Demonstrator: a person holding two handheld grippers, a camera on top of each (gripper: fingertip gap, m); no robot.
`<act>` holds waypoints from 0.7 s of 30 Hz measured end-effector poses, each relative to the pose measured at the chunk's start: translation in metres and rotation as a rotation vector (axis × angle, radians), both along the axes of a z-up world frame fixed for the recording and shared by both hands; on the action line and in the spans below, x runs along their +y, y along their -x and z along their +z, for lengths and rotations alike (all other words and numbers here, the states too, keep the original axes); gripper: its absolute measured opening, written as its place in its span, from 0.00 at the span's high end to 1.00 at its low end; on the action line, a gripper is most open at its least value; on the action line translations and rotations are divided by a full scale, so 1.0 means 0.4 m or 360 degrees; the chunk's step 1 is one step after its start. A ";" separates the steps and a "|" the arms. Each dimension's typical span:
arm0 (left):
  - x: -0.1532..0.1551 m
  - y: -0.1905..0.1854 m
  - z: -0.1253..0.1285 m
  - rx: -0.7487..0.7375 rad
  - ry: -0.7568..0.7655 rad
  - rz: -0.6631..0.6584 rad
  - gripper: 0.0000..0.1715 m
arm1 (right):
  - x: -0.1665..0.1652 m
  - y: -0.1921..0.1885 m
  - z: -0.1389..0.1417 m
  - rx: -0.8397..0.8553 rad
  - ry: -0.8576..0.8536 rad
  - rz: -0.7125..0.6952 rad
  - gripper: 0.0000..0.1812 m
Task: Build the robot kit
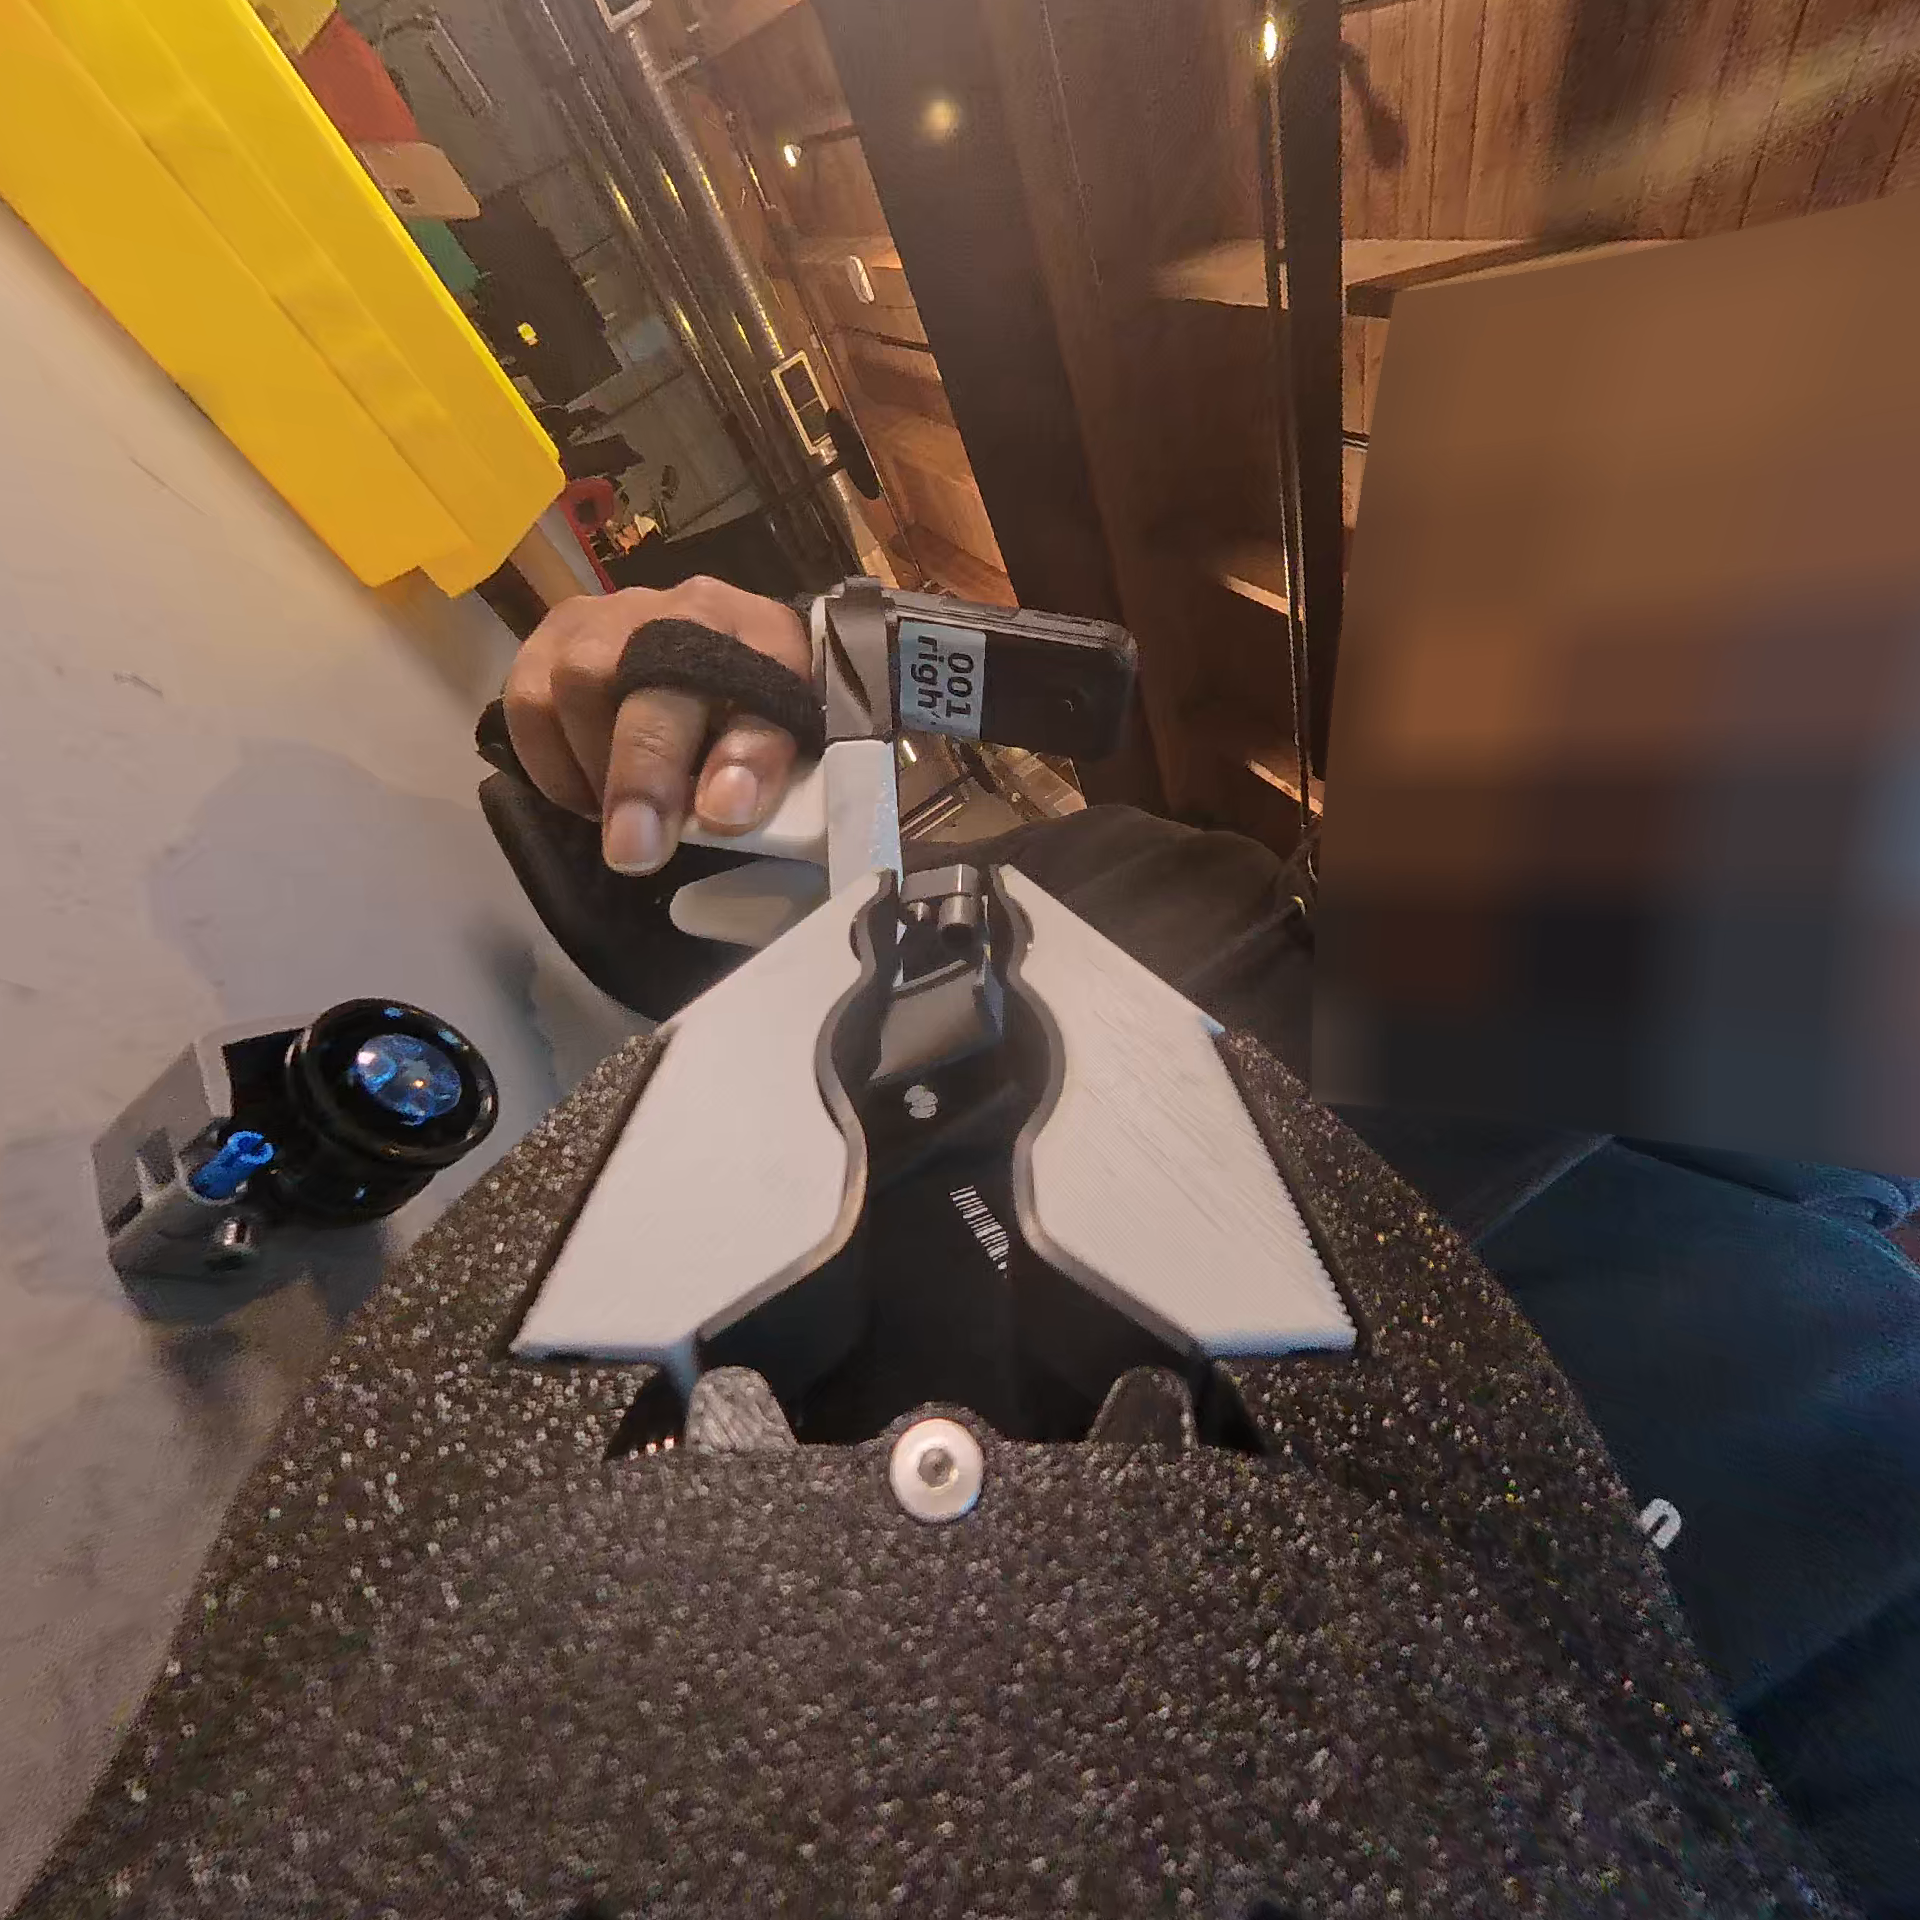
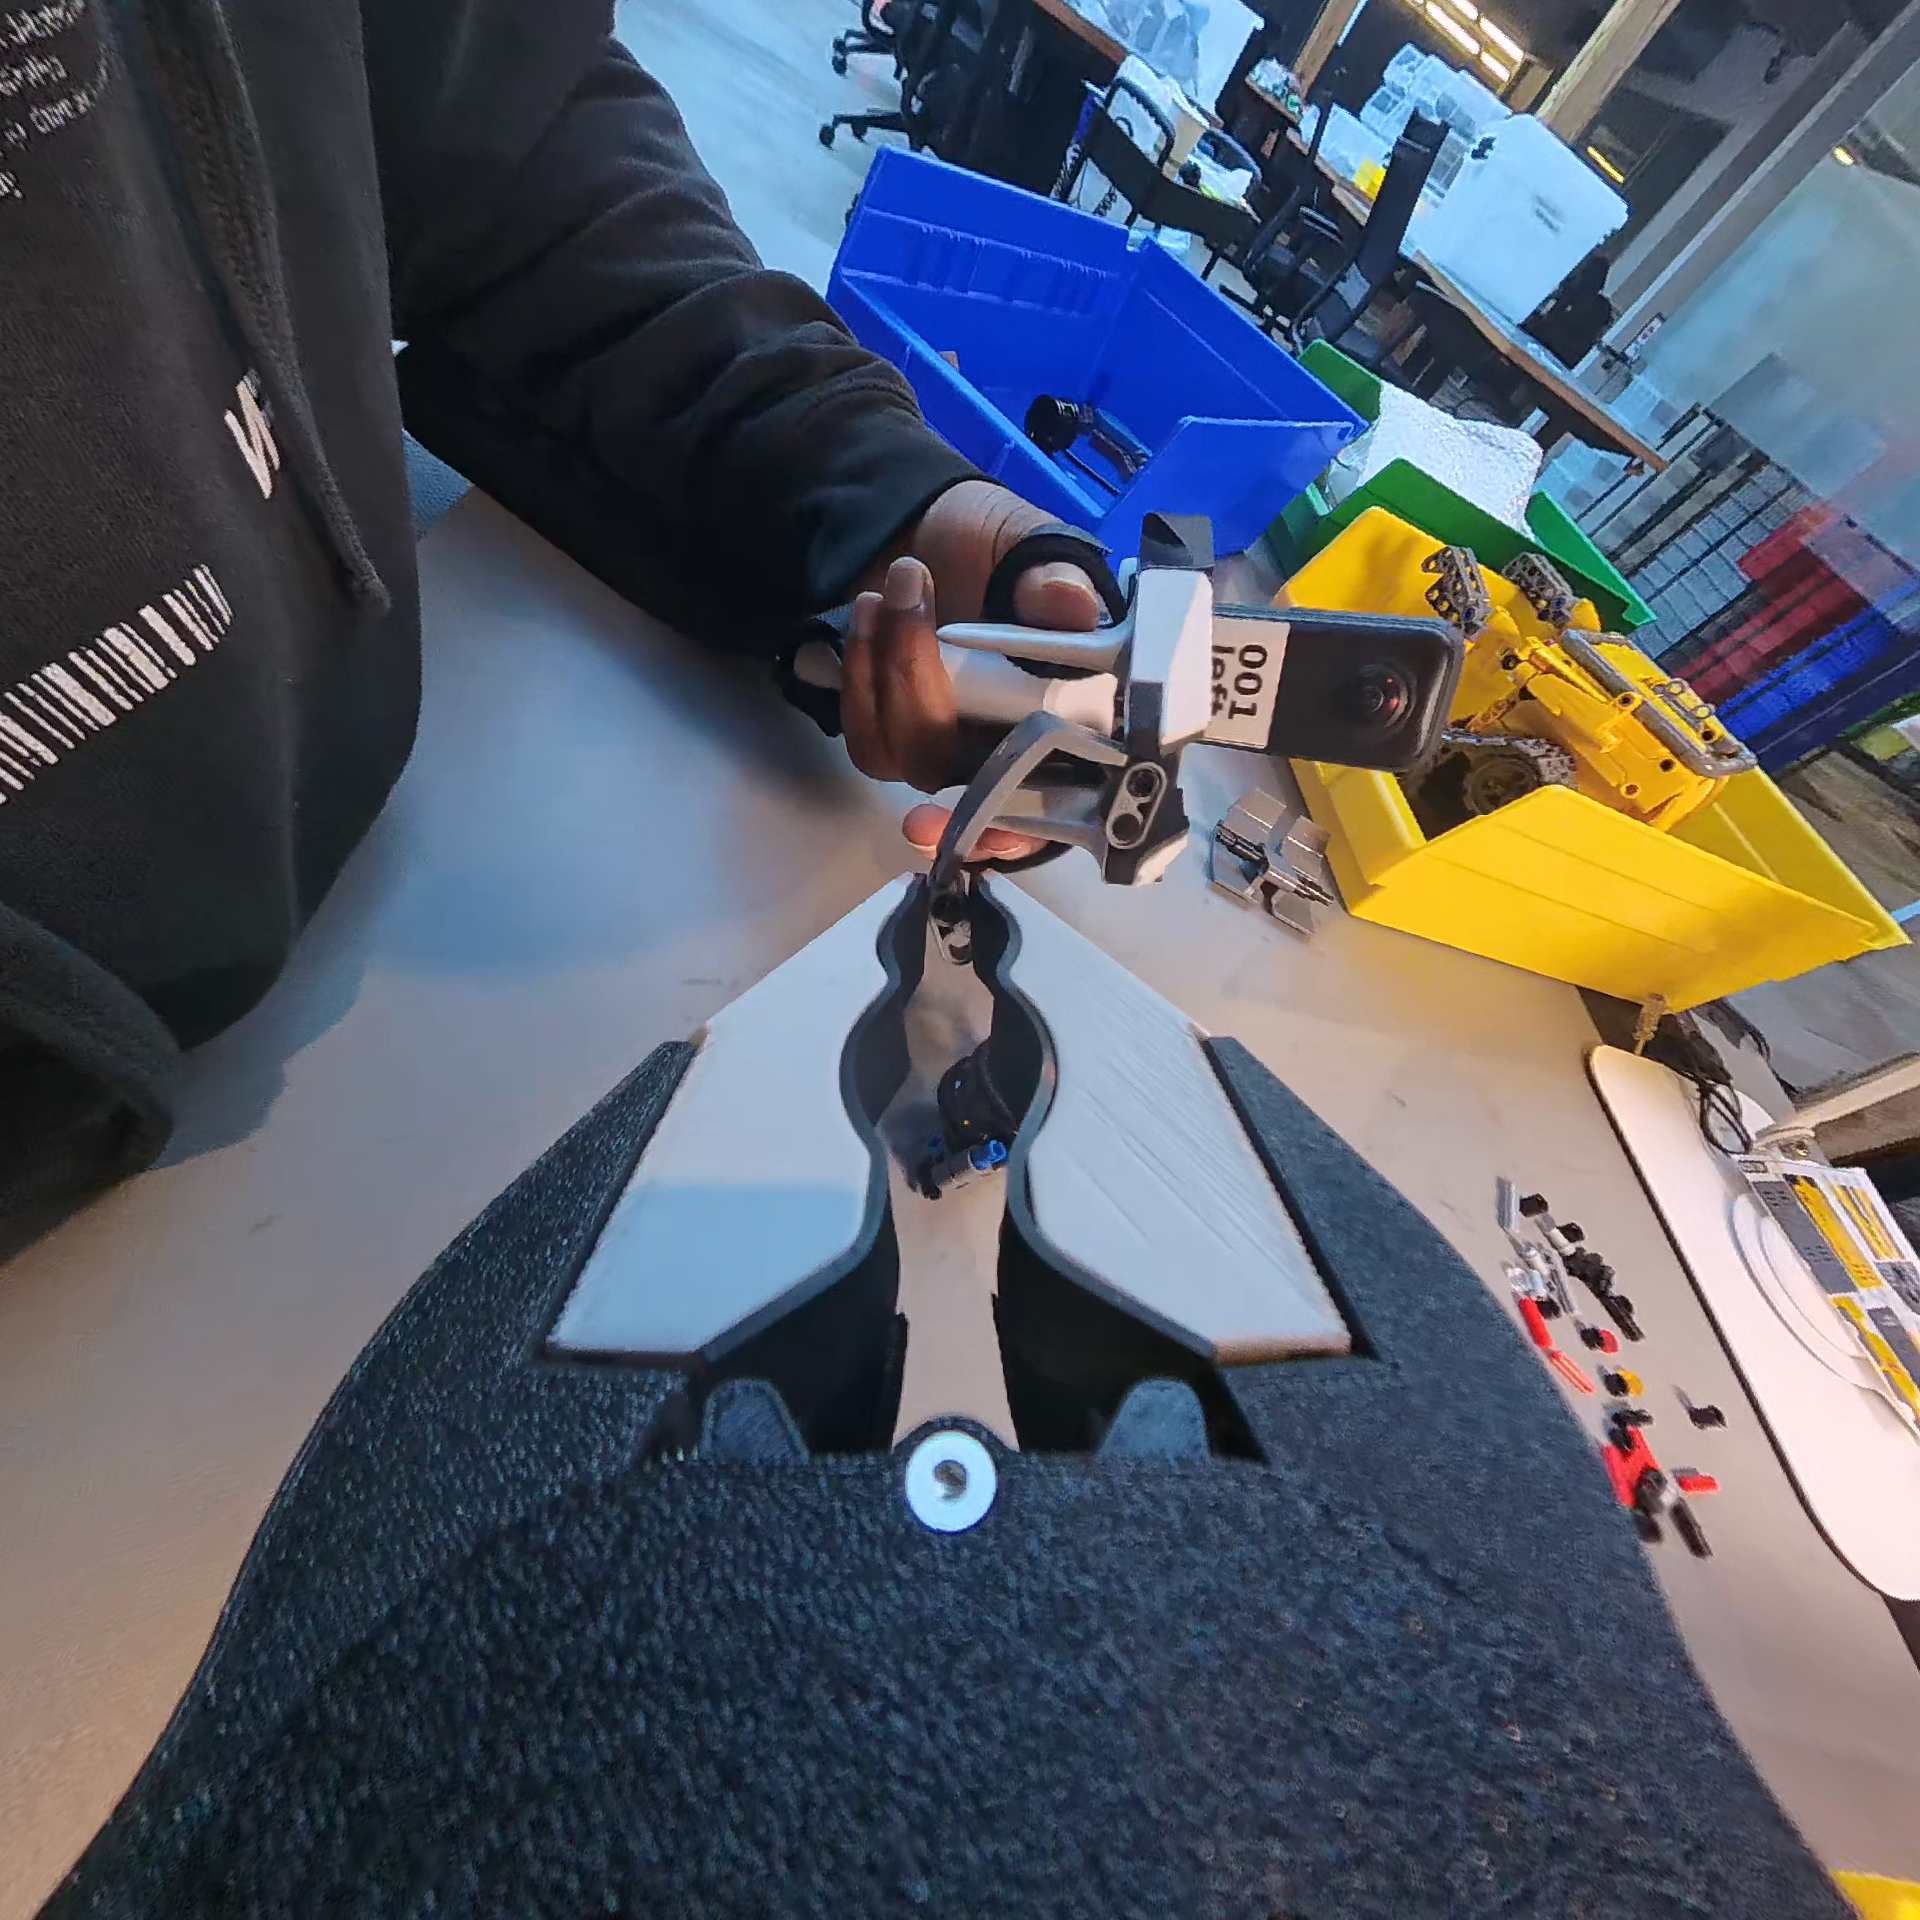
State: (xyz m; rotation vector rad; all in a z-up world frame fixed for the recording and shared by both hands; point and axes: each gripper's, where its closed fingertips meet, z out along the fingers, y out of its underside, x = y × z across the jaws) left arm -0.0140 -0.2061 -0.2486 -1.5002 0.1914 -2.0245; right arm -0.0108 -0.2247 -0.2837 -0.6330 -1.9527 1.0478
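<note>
Grey plastic building piece [image 1: 940, 971], seemingly light, stiff and small, sits pinched at both ends between left gripper [image 1: 935, 883] and right gripper [image 2: 951, 894] fingertips.

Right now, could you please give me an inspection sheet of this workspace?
Surface: pale grey table.
Parts in hand: small grey-and-black brick part, pinched where both grippers' tips meet.
Clutter: round black assembly with blue pin; grey brick subassembly; loose red and black pins; booklet on a white tray; yellow bin holding a yellow brick vehicle; blue bin; green bin.
Grippers: left gripper and right gripper both appear shut on the part.
Cables: dark wires at the table's edge.
Surroundings: office chairs, white containers.
</note>
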 end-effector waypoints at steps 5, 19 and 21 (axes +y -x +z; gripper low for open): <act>0.007 0.034 0.037 -0.0128 -0.0060 0.0080 0.98 | -0.006 -0.005 -0.003 -0.0021 0.0003 0.0025 0.96; -0.013 0.002 -0.005 -0.0026 0.0040 -0.0087 0.79 | -0.007 -0.005 -0.008 0.0007 -0.0085 0.0023 0.96; -0.023 -0.004 -0.001 -0.0044 0.0030 -0.0125 0.83 | -0.011 -0.006 -0.011 0.0013 -0.0126 0.0030 0.96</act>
